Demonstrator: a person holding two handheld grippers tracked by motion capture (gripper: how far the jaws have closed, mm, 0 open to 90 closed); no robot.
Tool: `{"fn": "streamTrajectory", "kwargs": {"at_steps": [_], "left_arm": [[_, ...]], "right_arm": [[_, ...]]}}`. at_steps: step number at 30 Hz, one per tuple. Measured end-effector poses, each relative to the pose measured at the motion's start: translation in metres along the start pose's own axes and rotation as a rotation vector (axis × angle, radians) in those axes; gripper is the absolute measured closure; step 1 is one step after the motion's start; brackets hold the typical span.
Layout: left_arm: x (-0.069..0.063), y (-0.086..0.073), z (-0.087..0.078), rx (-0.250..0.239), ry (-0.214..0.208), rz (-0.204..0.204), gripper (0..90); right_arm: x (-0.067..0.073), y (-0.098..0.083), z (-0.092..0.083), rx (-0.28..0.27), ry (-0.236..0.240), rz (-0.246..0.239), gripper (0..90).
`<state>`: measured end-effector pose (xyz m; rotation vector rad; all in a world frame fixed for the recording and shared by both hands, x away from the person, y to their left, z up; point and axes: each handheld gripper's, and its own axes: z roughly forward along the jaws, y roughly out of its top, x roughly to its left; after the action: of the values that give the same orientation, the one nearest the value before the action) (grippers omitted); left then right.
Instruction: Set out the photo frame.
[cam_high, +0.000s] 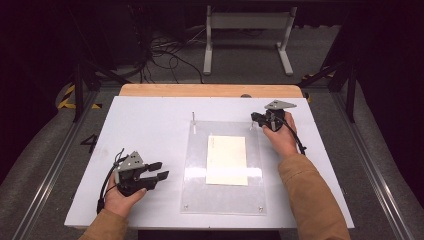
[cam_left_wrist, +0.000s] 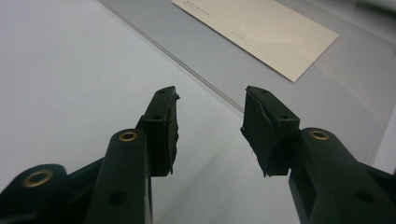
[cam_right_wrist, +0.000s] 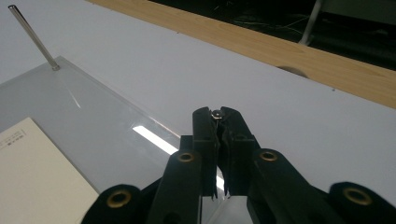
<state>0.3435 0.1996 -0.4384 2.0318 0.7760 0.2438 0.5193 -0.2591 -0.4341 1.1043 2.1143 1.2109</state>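
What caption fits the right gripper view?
Right gripper jaws shut on a small metal pin at the clear plate's corner; another pin stands farther along.

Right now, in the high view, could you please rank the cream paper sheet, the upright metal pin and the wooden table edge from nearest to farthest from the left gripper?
From the left gripper:
1. Cream paper sheet, to its right on the clear plate.
2. Upright metal pin, at the plate's far left corner.
3. Wooden table edge, along the far side.

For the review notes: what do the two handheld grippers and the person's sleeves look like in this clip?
Both are black two-jaw tools. The left gripper and right gripper each carry a grey three-cornered plate on top and trail a black cable. In the gripper views the jaws show brass-coloured rivets at the pivots and flat black pads with worn, frayed edges. The person wears tan-brown sleeves that reach the wrists.
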Motion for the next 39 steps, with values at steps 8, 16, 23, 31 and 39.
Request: {"fn": "streamTrajectory", "kwargs": {"at_steps": [8, 16, 23, 31, 39], "left_arm": [[-0.001, 0.002, 0.007, 0.008, -0.011, 0.017, 55.1], [0.001, 0.003, 0.011, 0.01, -0.013, 0.016, 54.5], [0.001, 0.003, 0.015, 0.021, -0.02, 0.03, 54.1], [0.003, 0.003, 0.019, 0.029, -0.013, 0.028, 53.5], [-0.001, 0.001, 0.025, 0.046, -0.041, 0.088, 47.6]], "right_arm": [[-0.003, 0.0, 0.002, 0.009, 0.009, 0.045, 85.8], [-0.009, 0.002, 0.005, 0.018, 0.025, 0.096, 85.7], [-0.015, 0.002, 0.006, 0.017, 0.065, 0.171, 84.6], [-0.023, 0.006, 0.012, 0.035, 0.101, 0.235, 84.6], [-0.029, 0.006, 0.015, 0.03, 0.135, 0.276, 84.1]]}}
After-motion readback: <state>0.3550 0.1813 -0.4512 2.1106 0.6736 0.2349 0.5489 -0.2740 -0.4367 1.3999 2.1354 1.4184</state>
